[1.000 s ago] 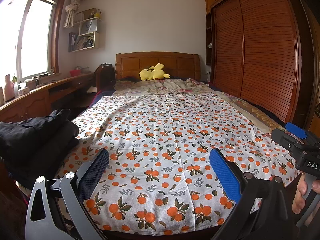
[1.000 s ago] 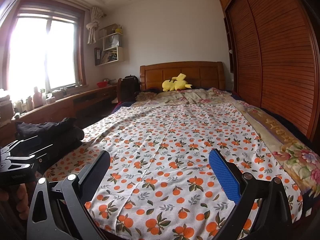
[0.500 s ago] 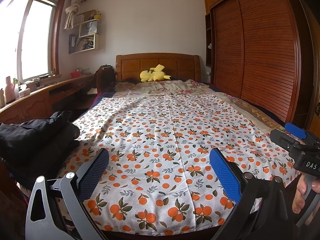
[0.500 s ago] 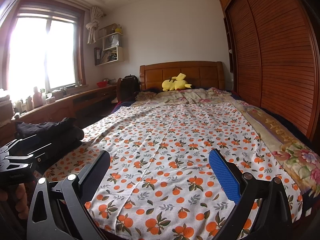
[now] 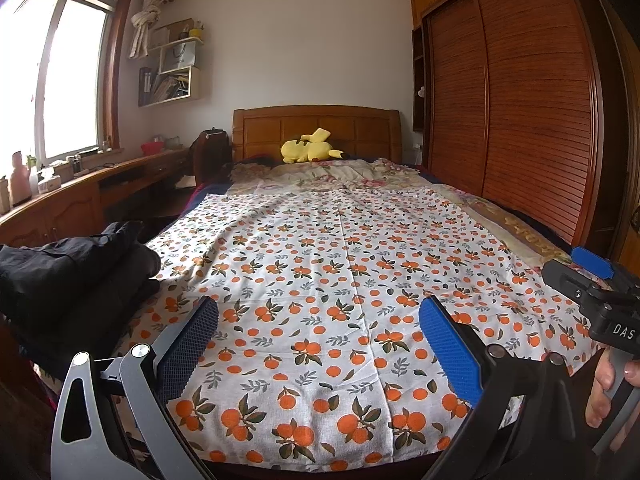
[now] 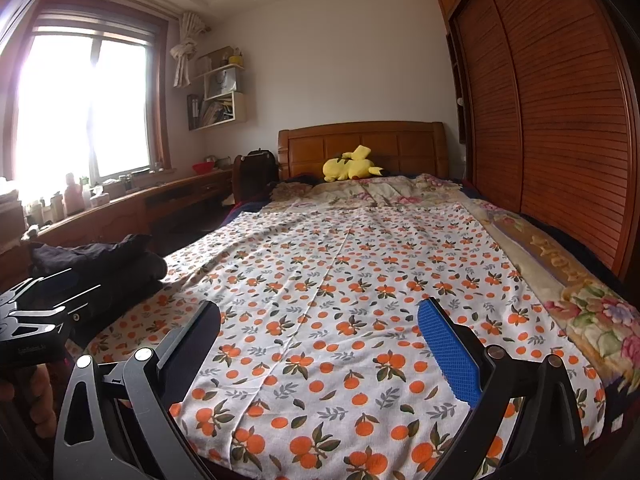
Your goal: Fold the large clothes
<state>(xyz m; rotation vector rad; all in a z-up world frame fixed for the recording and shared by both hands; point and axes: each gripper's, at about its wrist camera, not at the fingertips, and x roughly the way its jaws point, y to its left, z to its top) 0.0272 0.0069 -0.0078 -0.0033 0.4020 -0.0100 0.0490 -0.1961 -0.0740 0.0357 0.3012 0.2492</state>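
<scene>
A pile of dark clothes lies on the bed's near left corner, also in the right wrist view. It rests on a white sheet with orange fruit print spread flat over the bed. My left gripper is open and empty above the bed's foot, right of the pile. My right gripper is open and empty, further right. Each gripper shows at the edge of the other's view: the right gripper body, the left gripper body.
A yellow plush toy lies by the wooden headboard. A floral quilt runs along the bed's right side. Slatted wardrobe doors stand on the right, a wooden desk under the window on the left.
Both grippers have stayed nearly still and open. The left wrist view has tilted very slightly.
</scene>
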